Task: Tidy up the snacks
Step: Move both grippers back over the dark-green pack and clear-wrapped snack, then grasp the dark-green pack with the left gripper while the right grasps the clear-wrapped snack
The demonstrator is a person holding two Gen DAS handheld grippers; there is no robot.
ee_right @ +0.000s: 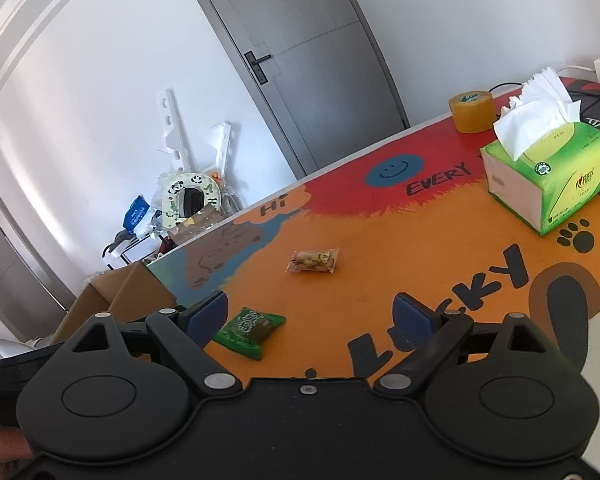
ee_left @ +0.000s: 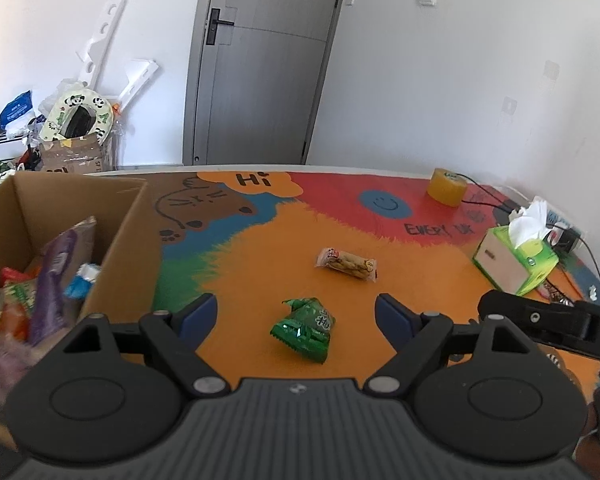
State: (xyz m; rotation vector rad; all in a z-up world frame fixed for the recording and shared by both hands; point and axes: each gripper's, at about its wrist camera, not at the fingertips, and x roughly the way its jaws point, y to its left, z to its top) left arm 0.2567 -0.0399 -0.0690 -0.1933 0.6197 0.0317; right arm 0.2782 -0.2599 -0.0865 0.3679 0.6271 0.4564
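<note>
A green snack packet point(ee_left: 305, 328) point(ee_right: 249, 331) lies on the colourful table mat, right between the blue pads of my left gripper point(ee_left: 296, 314), which stands open above it without touching. Farther off lies a clear packet of peanuts point(ee_left: 347, 263) point(ee_right: 314, 261). My right gripper point(ee_right: 311, 316) is open and holds nothing; the green packet sits by its left pad and the peanut packet lies beyond it. A cardboard box point(ee_left: 134, 216) point(ee_right: 112, 296) at the table's left holds several snack packets point(ee_left: 52, 276).
A green tissue box point(ee_left: 516, 260) point(ee_right: 548, 176) and a roll of yellow tape point(ee_left: 447, 186) point(ee_right: 471, 113) stand at the right back, with black cables behind. The right gripper's body point(ee_left: 548, 320) shows at the left view's right edge. Clutter point(ee_left: 76, 120) is piled by the grey door point(ee_left: 260, 60).
</note>
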